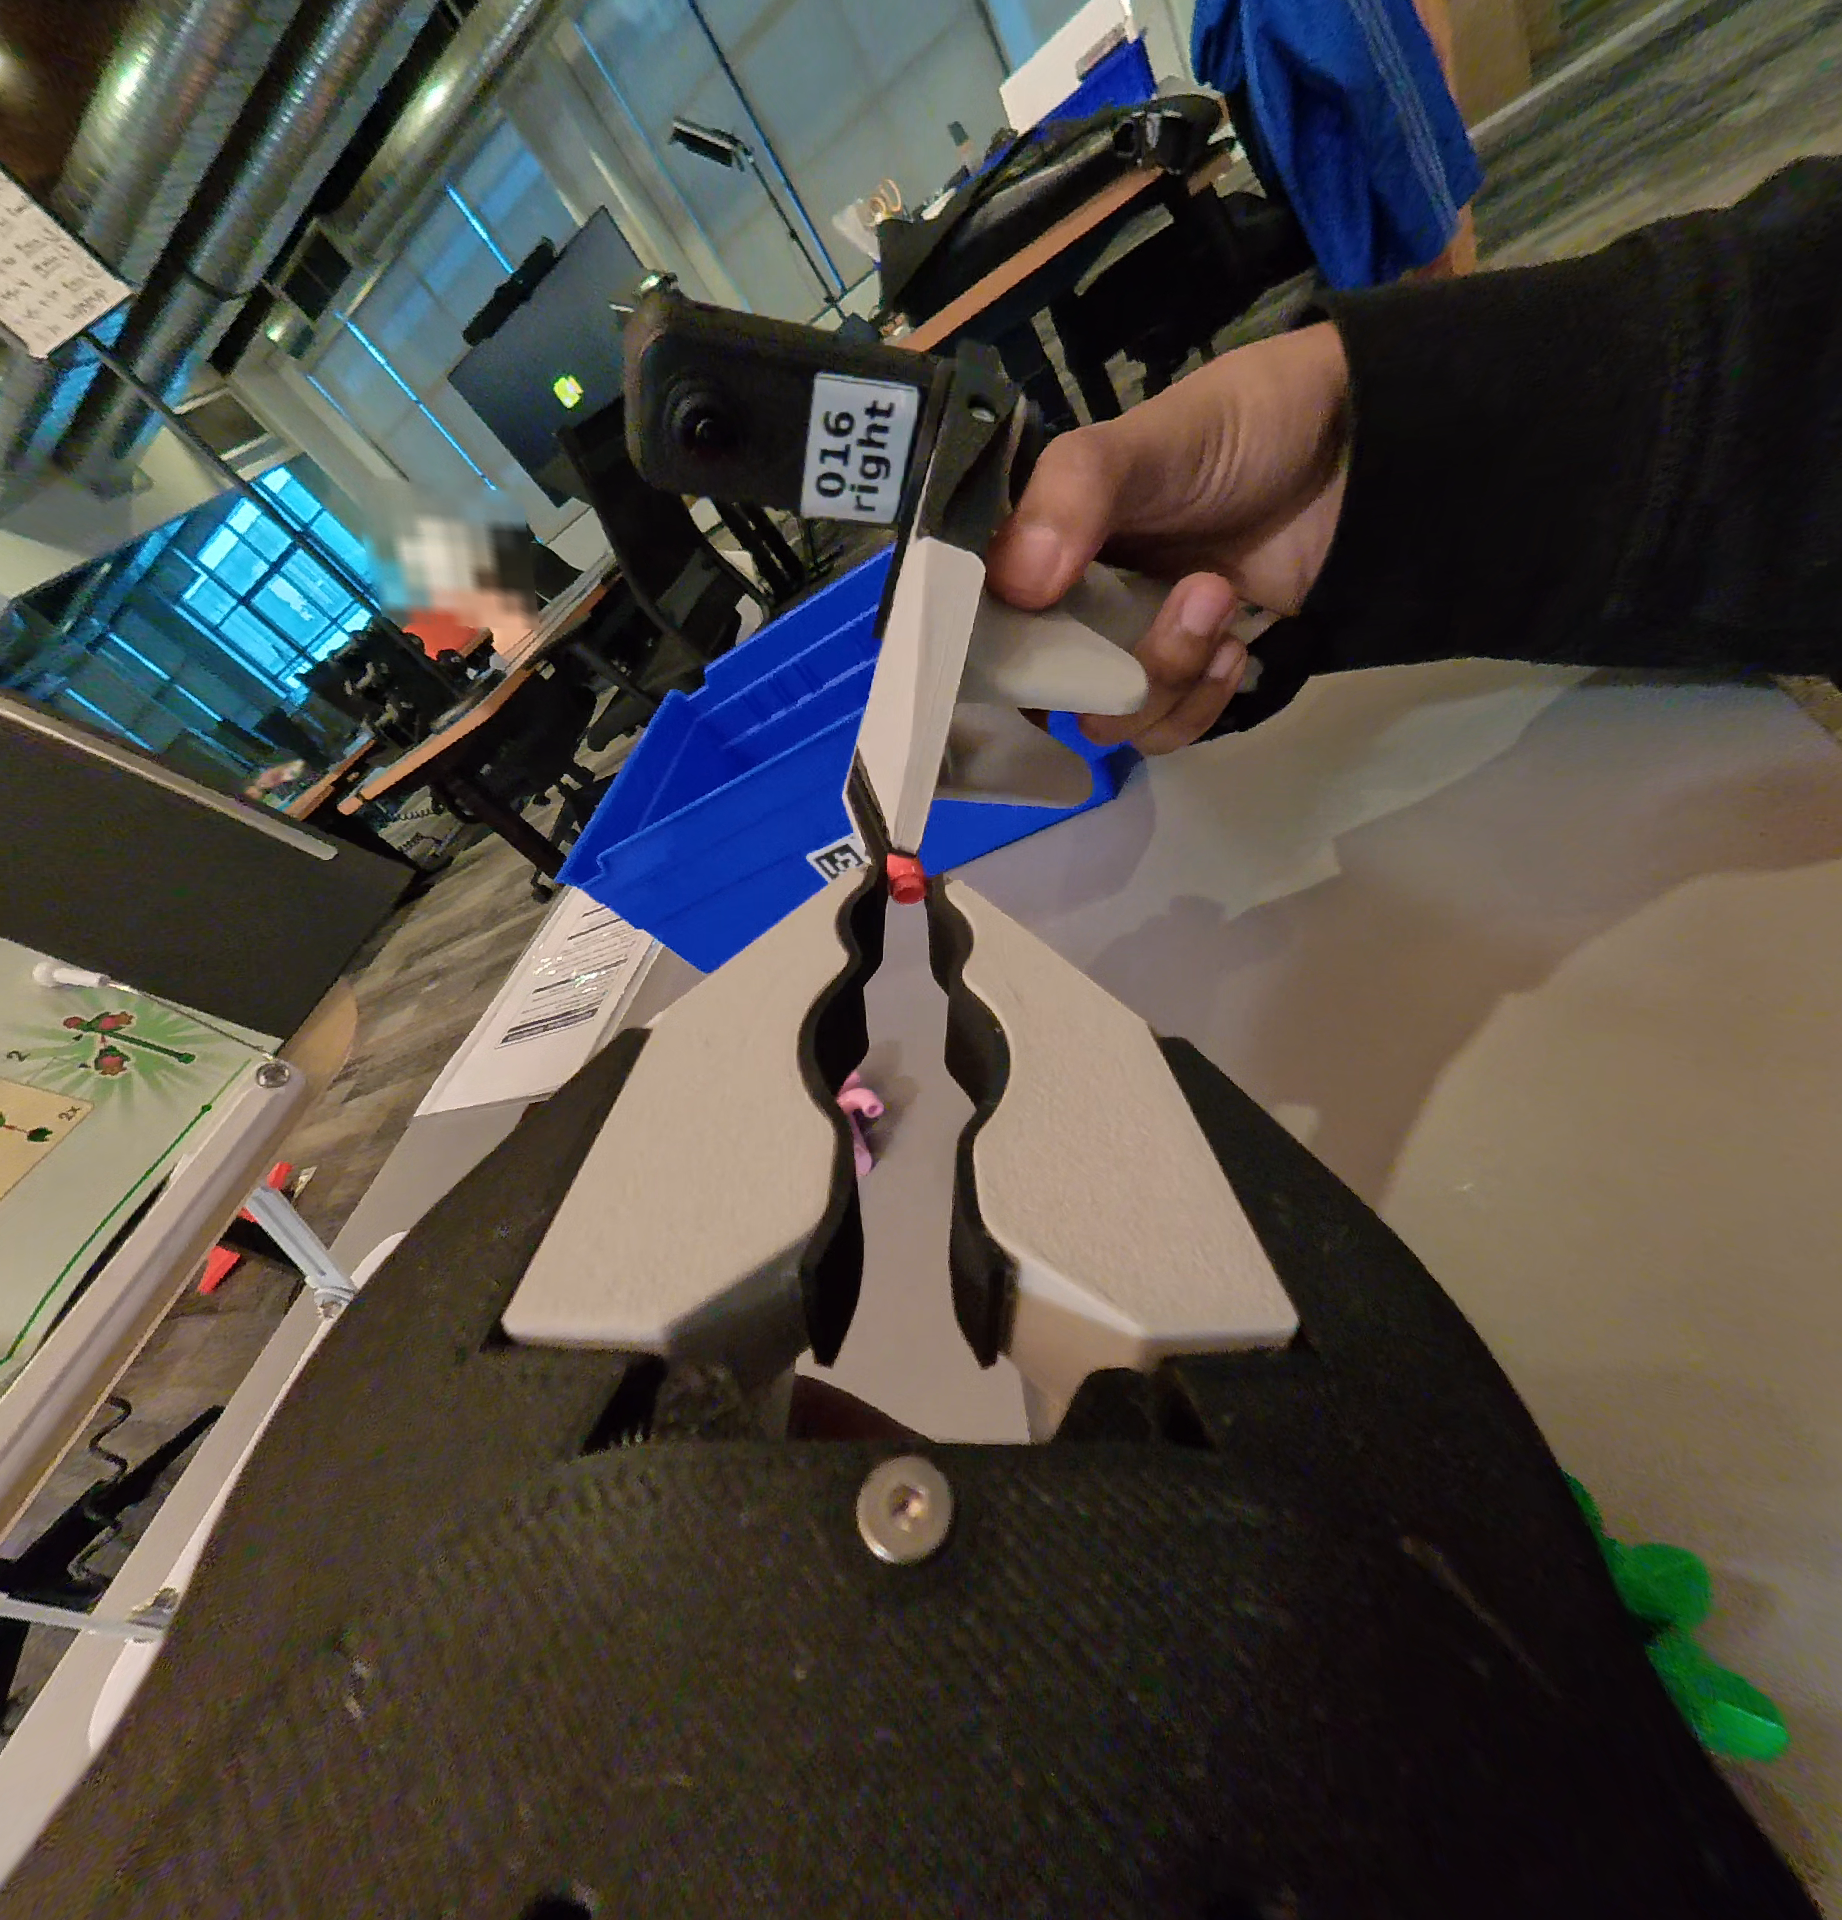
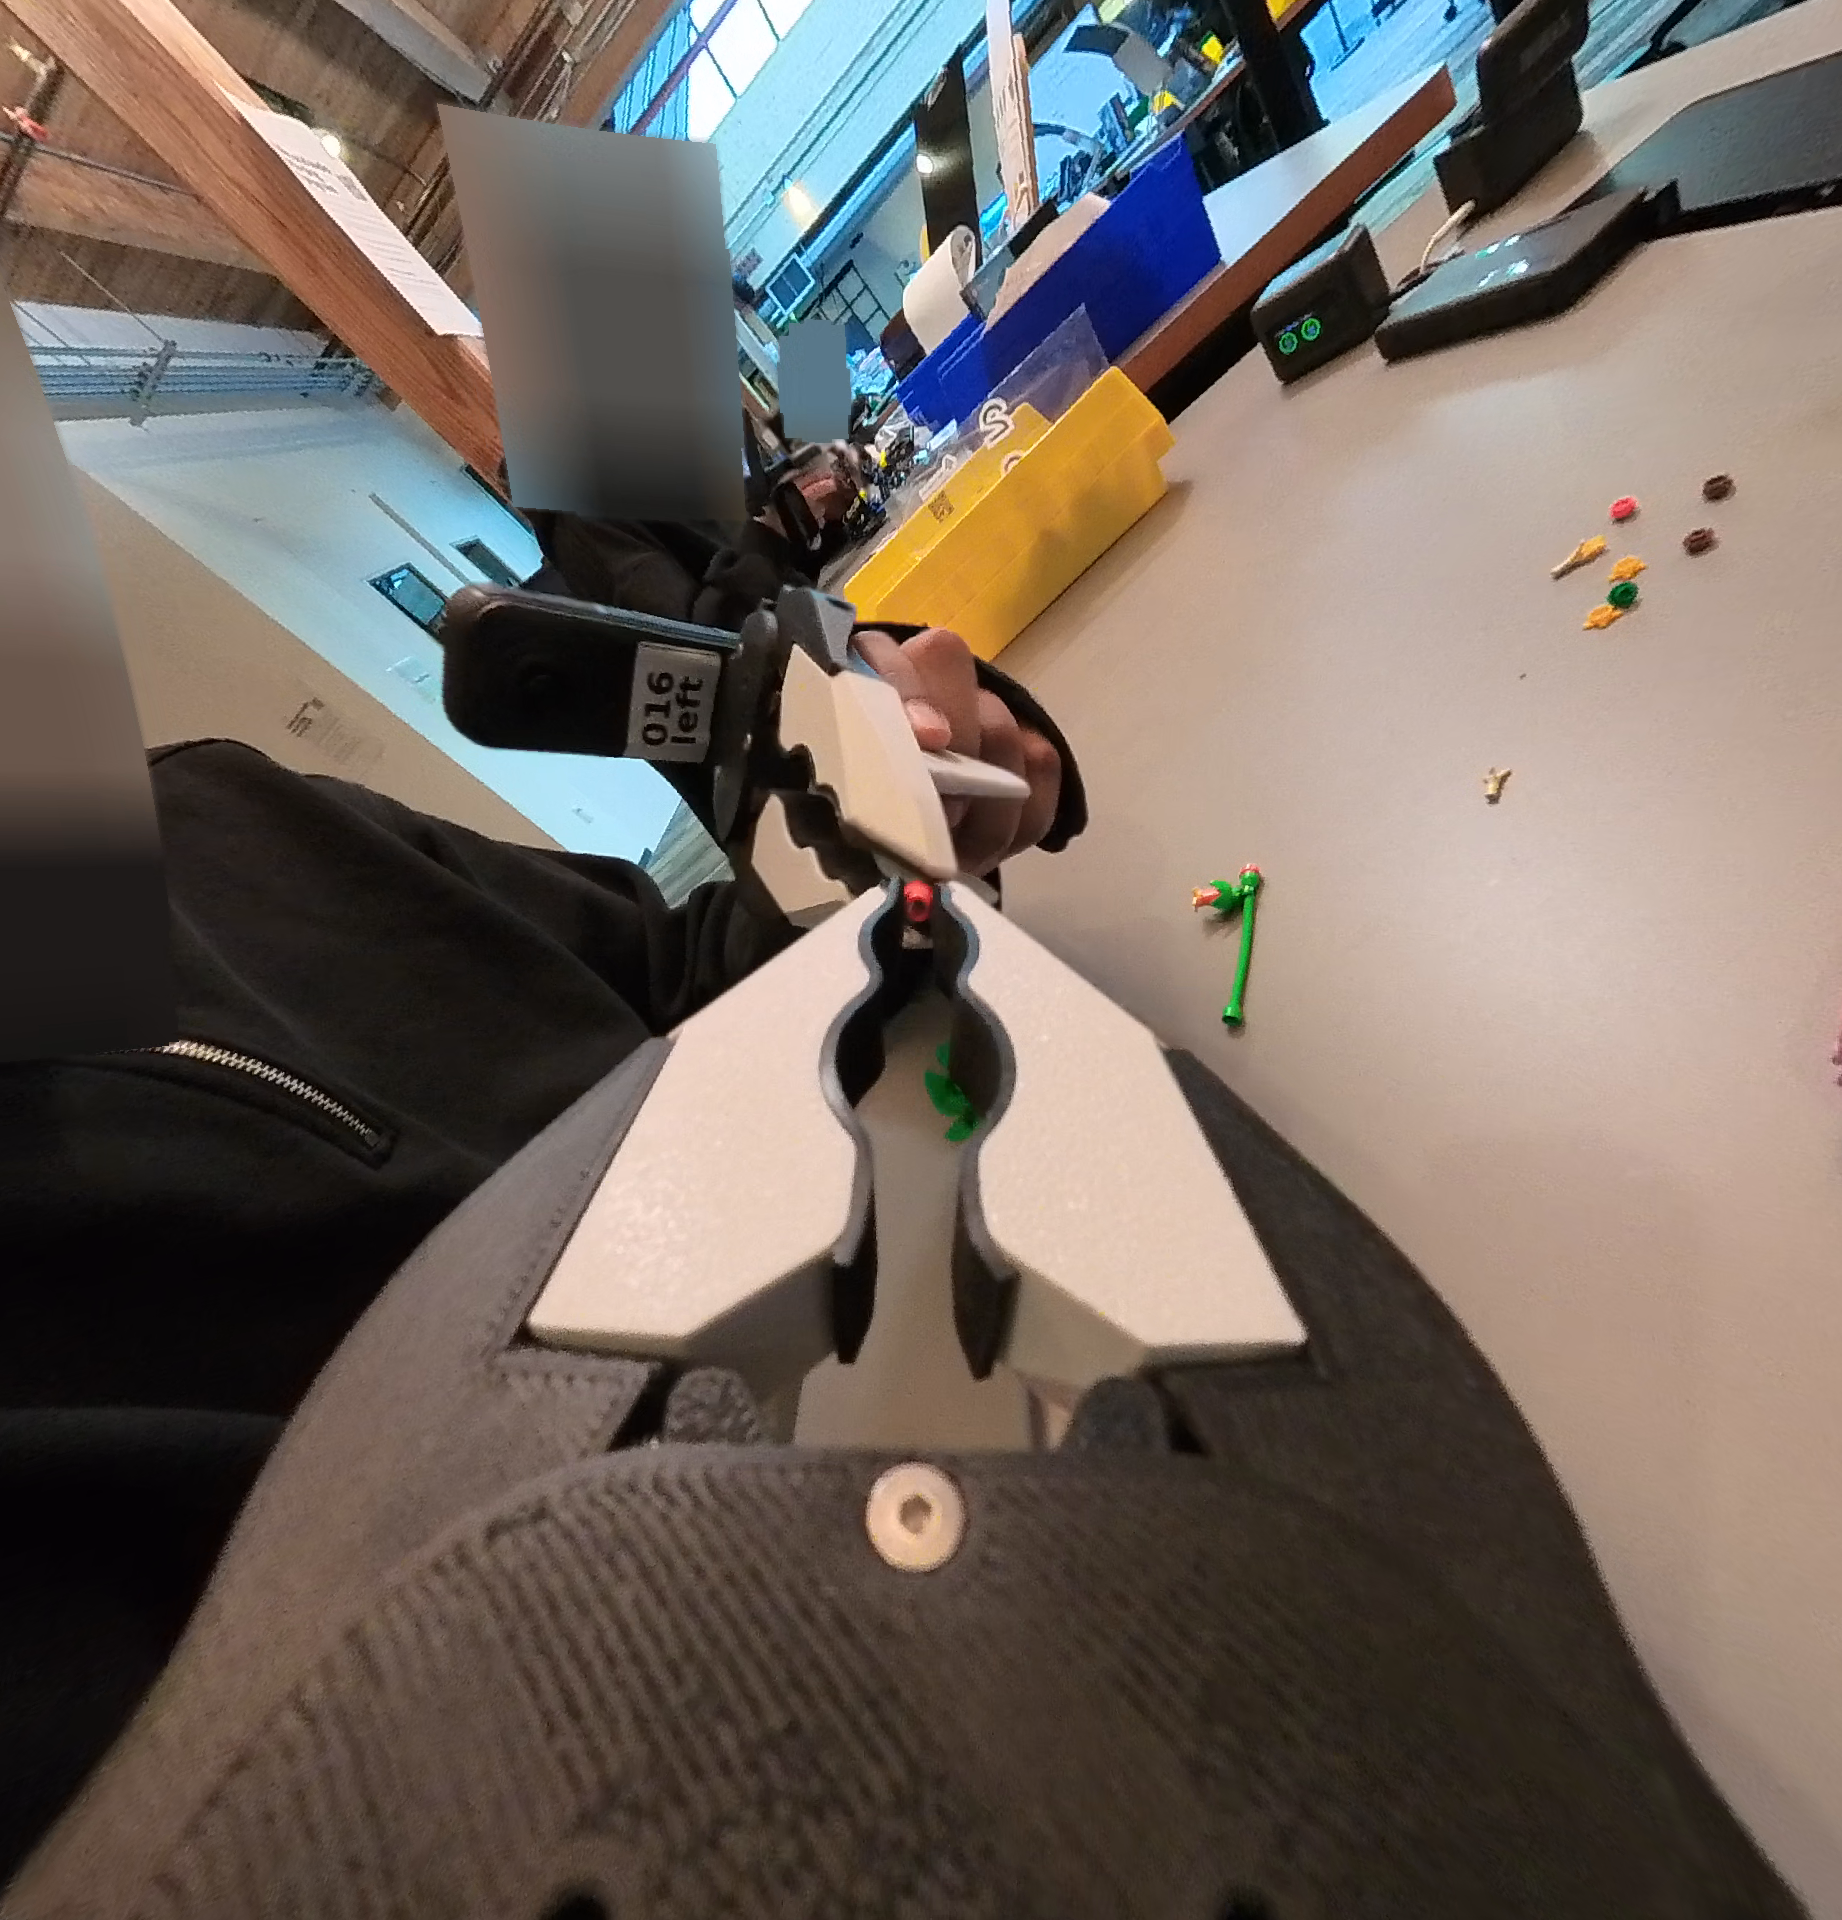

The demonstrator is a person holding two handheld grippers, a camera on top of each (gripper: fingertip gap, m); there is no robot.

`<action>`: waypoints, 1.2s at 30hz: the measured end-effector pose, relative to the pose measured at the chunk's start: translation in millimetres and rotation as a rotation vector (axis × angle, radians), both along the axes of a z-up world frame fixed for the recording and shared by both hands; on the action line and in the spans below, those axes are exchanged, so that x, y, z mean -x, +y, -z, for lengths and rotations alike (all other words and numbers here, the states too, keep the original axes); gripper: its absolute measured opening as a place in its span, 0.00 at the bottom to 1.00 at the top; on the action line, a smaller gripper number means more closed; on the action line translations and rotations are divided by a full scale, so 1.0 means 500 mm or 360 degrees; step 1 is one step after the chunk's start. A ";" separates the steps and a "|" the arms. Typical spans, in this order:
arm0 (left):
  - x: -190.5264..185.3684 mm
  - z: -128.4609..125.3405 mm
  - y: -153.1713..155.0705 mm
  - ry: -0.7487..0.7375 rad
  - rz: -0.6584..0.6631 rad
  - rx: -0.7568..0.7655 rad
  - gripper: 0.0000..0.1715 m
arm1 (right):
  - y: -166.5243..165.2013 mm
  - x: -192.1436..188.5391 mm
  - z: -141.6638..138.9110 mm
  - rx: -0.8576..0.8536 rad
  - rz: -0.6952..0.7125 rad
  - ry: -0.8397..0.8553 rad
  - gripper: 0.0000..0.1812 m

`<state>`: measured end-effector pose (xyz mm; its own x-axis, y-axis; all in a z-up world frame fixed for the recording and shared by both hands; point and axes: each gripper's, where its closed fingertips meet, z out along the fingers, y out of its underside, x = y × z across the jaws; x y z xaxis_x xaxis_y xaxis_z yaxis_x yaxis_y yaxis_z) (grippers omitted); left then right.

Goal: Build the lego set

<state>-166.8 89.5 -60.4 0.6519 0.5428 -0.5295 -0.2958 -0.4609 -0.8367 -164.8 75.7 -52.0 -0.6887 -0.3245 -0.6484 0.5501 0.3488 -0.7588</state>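
Grey tabletop point(image 2: 1416, 831) fills the lower ground of both wrist views, with an open workshop of desks and windows behind. At the centre, a small red round stud point(image 1: 904, 875) sits right at the tips of the left gripper point(image 1: 904, 891), pinched between its two narrow-set fingers, and the right gripper point(image 1: 889, 844) comes down from above so that its closed tips meet the same stud from the other side. In the right wrist view the stud point(image 2: 917, 900) again lies at the very front of the right gripper point(image 2: 918, 914), whose fingers are drawn close around it, while the left gripper point(image 2: 932, 868) touches it from beyond; which of the two truly bears the piece cannot be told. A hand point(image 1: 1187, 520) in a black sleeve squeezes the right gripper's trigger. Below the left gripper's fingers a pink piece point(image 1: 857, 1127) lies on the table, seen through the gap, and green leaf pieces point(image 1: 1686, 1652) lie at the lower right. Farther out in the right wrist view, a green stem with a small flower point(image 2: 1241, 940) lies well apart from the grippers, and loose small pieces point(image 2: 1623, 561) in red, brown, orange and green are scattered beyond it. A blue bin point(image 1: 751, 821) stands just behind the grippers, a yellow bin point(image 2: 1021, 530) stands at the far side, and an instruction sheet point(image 1: 55, 1101) lies to the left.
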 end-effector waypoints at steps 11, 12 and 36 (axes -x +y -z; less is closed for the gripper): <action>0.010 -0.016 -0.018 0.0025 -0.0072 -0.0074 0.10 | -0.006 0.020 -0.017 0.0068 0.0122 0.0063 0.01; 0.011 -0.015 -0.021 0.0024 -0.0079 -0.0067 0.09 | -0.007 0.023 -0.016 0.0057 0.0143 0.0090 0.01; 0.136 0.078 -0.206 -0.0601 -0.0471 -0.0769 0.08 | -0.008 0.033 0.261 -0.1230 -0.0034 0.1245 0.02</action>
<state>-234.6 -13.3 -99.3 0.5318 0.8452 0.0523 0.1383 -0.0257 -0.9901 -181.3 71.9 -182.3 -0.9970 -0.0356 -0.0687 0.0007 0.8836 -0.4682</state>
